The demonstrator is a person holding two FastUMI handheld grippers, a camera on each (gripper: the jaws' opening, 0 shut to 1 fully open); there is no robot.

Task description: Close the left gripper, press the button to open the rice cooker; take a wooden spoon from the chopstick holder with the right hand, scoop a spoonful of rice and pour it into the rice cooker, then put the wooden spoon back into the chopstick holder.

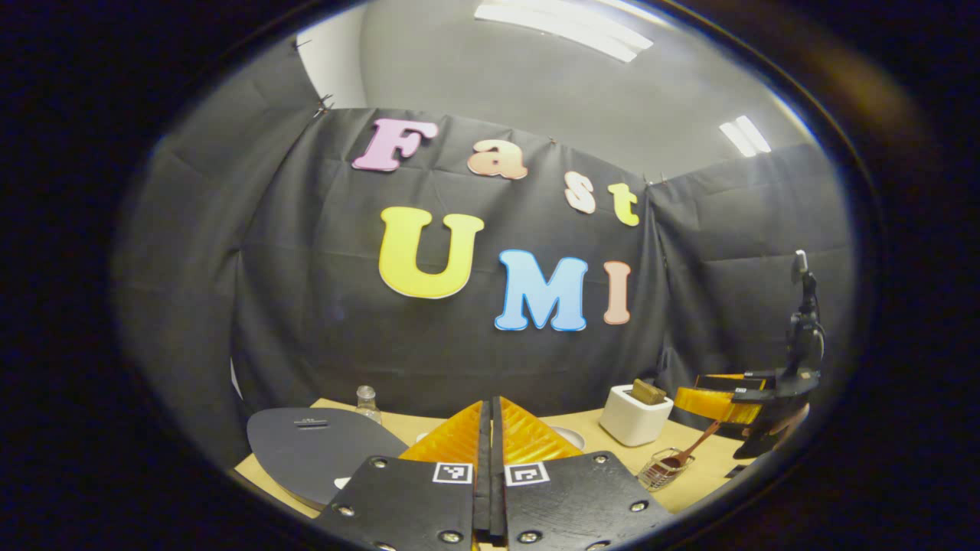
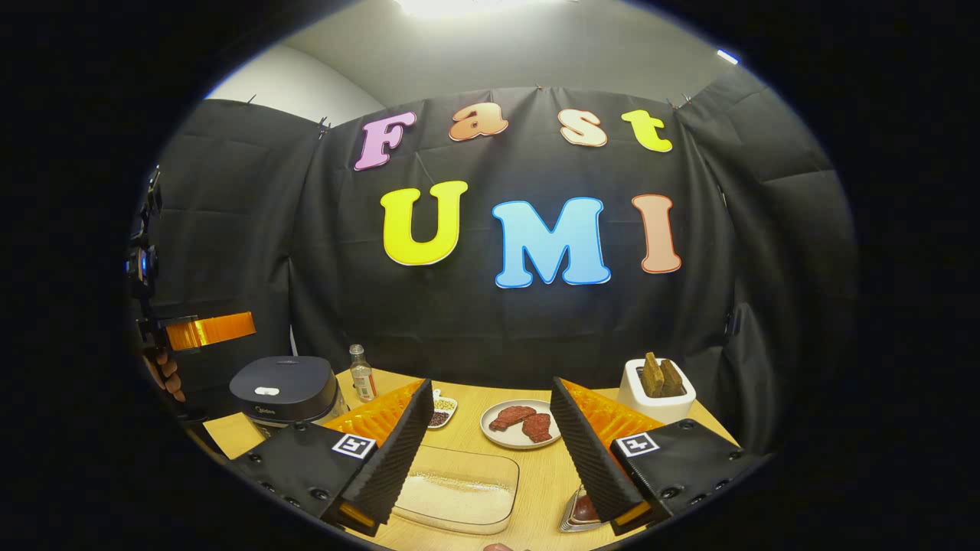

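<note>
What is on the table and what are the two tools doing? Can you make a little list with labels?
left tool: shut, holding nothing, above the rice cooker
right tool: open, holding nothing
rice cooker: lid down
rice tray: clear, rice inside, between the right tool's fingers
wooden spoon: in the chopstick holder
plate: two reddish pieces on it
toaster: bread sticking up
bottle: beside the cooker

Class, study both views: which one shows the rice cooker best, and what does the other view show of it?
The right gripper view: the rice cooker stands whole at the table's left edge, dark lid shut, body visible beneath. The left gripper view shows just its dark lid top, partly behind the shut left hand-held gripper.
</note>
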